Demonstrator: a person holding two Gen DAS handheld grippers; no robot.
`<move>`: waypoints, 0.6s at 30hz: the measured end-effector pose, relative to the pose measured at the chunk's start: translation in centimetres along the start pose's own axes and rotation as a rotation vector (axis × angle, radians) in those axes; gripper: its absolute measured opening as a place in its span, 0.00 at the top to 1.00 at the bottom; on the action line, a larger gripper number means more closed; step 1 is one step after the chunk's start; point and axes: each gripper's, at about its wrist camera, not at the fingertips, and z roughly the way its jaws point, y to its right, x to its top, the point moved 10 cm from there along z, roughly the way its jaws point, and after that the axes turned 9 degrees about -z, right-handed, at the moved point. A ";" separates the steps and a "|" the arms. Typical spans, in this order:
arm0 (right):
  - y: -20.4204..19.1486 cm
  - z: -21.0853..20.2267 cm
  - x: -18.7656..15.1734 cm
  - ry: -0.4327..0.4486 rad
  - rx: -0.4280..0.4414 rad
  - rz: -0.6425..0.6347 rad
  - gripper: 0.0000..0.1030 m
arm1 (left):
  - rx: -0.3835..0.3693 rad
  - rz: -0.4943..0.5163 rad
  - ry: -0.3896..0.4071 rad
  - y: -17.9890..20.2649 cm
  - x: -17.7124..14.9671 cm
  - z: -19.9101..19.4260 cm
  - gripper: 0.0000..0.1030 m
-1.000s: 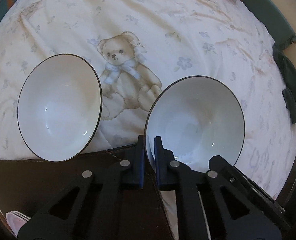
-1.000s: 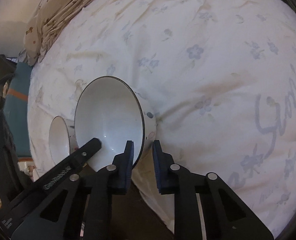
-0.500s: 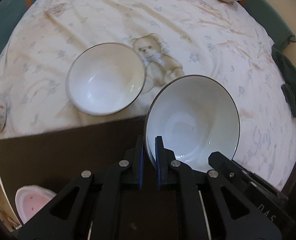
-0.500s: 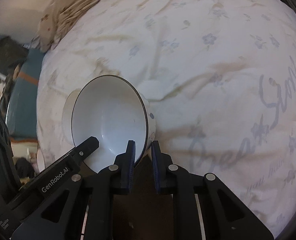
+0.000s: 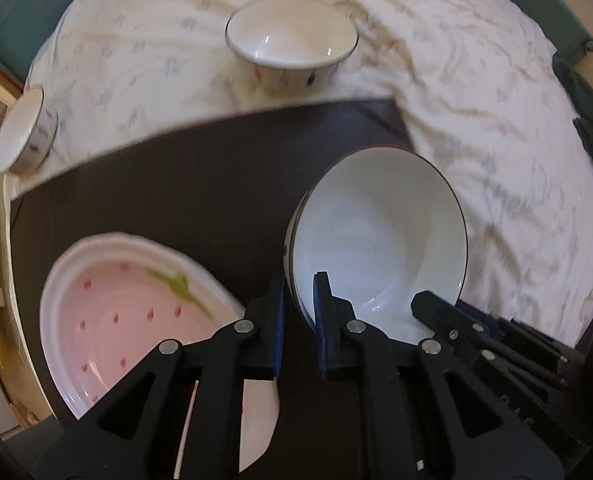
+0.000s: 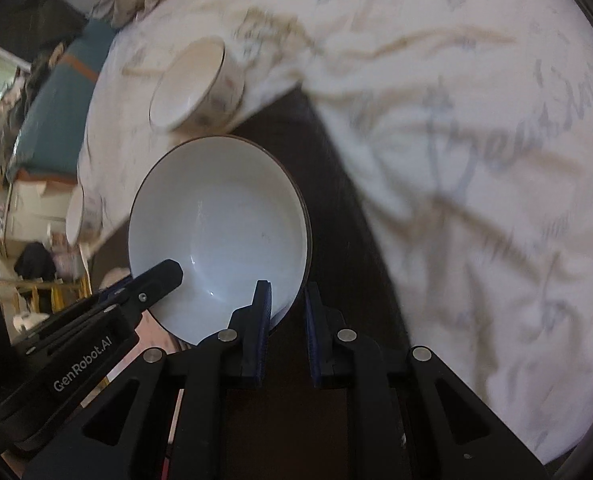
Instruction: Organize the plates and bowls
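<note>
Both grippers clamp one white bowl by its rim: the left gripper [image 5: 299,308] pinches the wall at the bowl's 7 o'clock edge, and the right gripper [image 6: 286,312] pinches it at about 5 o'clock in its own view, jaws nearly together with only the thin wall between them. The bowl [image 5: 376,240] hangs tilted over the dark mat [image 5: 184,184], mouth facing the cameras. At 8 o'clock from it on the mat lies the pink plate [image 5: 128,312], strawberry-patterned and partly hidden under the left fingers. Two more bowls wait on the bedsheet [image 5: 476,92]: one upright at 12 o'clock [image 5: 292,40], just beyond the mat's far edge, and a small one tipped on its side at 10 o'clock [image 5: 24,132]. The step in hand looks like carrying the bowl to a resting spot on the mat, perhaps onto or beside the plate. To do it well, level the bowl before lowering so its foot lands flat, keep both grips equally firm so the rim does not twist, lower slowly to avoid a clink against the plate, and release only once it sits steady, one gripper at a time.
</note>
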 end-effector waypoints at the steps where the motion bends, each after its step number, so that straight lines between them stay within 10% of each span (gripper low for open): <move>1: -0.1 0.2 -0.5 -0.006 -0.006 -0.005 0.83 | -0.002 -0.013 -0.014 -0.5 -0.7 0.3 0.89; 18: 1.3 -1.1 -0.3 0.031 0.010 0.065 0.68 | 0.004 -0.018 -0.009 -1.9 0.8 0.6 0.86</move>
